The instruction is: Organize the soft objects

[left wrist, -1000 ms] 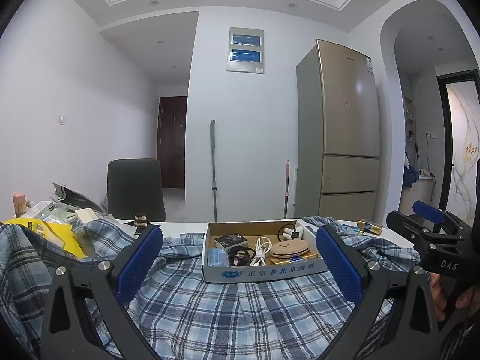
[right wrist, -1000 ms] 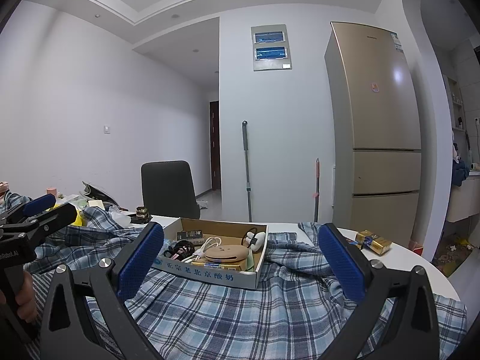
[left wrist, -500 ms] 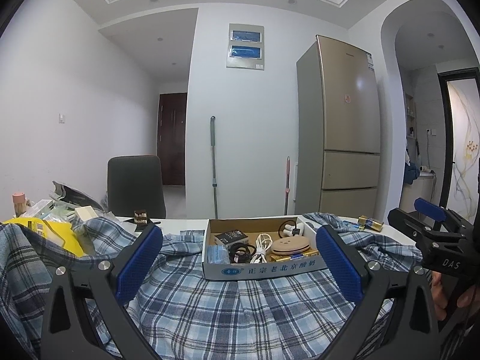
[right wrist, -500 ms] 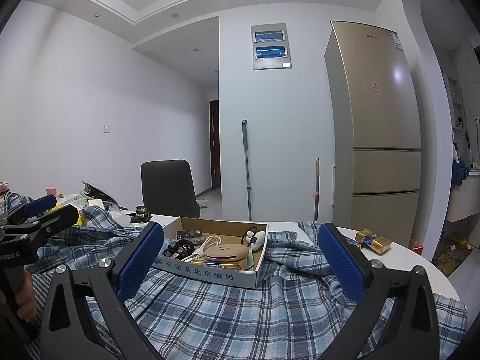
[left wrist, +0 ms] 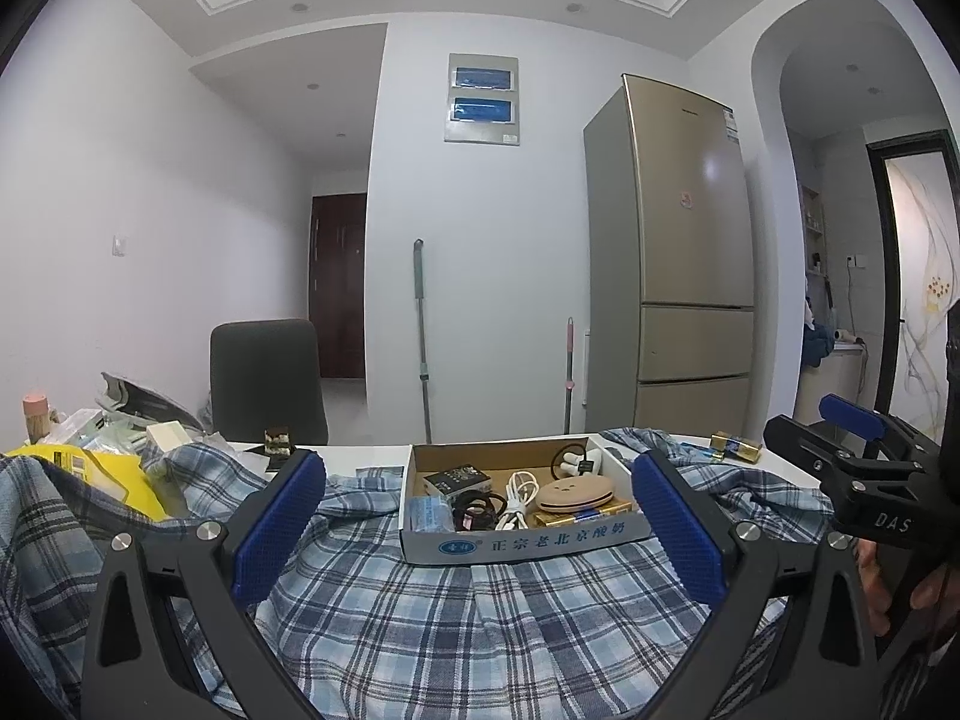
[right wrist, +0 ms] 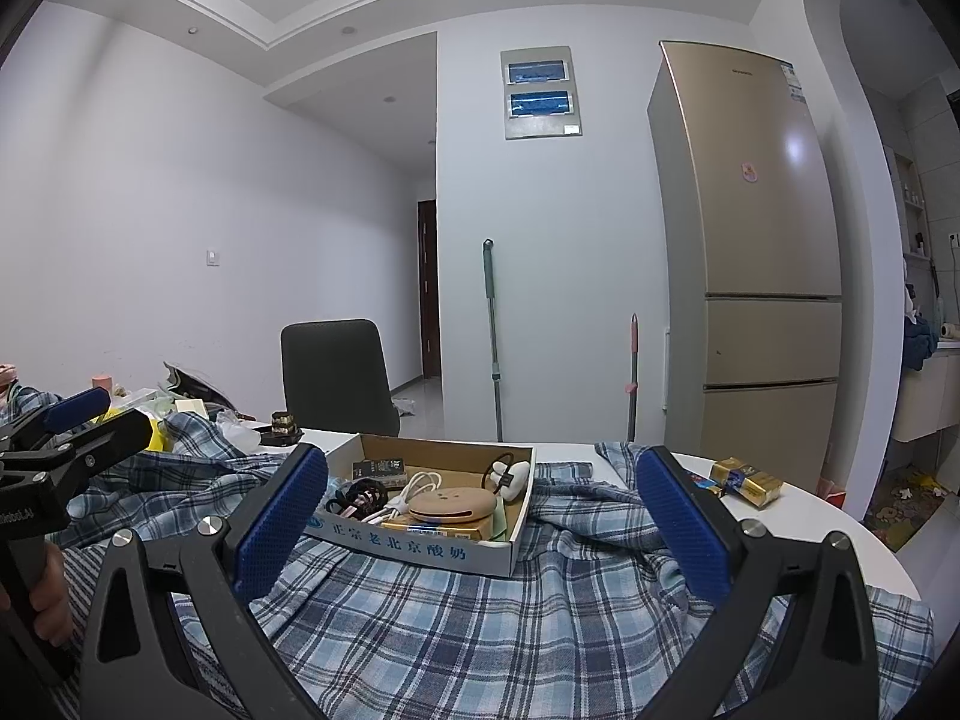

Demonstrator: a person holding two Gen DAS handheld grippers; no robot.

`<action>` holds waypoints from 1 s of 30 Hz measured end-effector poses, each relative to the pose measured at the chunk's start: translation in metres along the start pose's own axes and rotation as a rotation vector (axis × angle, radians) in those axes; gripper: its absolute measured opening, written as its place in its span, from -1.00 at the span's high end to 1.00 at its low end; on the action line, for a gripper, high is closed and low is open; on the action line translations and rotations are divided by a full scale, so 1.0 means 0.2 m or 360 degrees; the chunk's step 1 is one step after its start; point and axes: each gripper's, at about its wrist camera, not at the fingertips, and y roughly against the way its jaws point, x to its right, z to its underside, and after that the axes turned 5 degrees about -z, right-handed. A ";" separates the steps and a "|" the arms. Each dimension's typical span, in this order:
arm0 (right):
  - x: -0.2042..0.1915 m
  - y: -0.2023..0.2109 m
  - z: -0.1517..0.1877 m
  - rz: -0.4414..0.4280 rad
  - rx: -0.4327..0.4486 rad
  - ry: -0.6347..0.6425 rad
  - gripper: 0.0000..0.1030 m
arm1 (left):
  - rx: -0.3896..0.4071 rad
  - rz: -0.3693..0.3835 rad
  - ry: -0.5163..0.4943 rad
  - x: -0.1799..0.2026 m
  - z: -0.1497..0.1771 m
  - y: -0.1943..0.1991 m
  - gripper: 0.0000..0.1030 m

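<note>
The plaid shirt (left wrist: 456, 618) lay spread across the lower half of both frames, draped over the white table (right wrist: 840, 534) and rumpled toward the left edge, where it rode up against a yellow bag (left wrist: 114, 480). A cardboard box (left wrist: 522, 540) of cables and small items sat on the cloth at lower centre, so by my reading the shirt could not be folded until the box came off it.

You held the left gripper (left wrist: 480, 528) low over the fabric with its blue pads (left wrist: 279, 528) spread wide apart, gripping nothing; the box showed between them, farther back. Your right gripper (right wrist: 480, 531) matched it, fingers (right wrist: 684, 531) parted and empty, aimed at the same box from the right, which put the box's corner toward that camera.

Each tool appeared in the other's view: the right one at the right edge of the left frame, the left one at the left edge of the right frame. That placing suggested you stood square to the shirt, one tool on either side, ready to take it or the box from both ends.

A gold packet (right wrist: 747, 480) rested on bare table at right, just clear of the cloth.
</note>
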 end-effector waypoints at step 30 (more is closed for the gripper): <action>0.00 -0.01 0.01 0.0017 -0.0015 -0.0014 -1.00 | 0.0009 0.0002 -0.0011 0.02 0.00 0.01 -1.00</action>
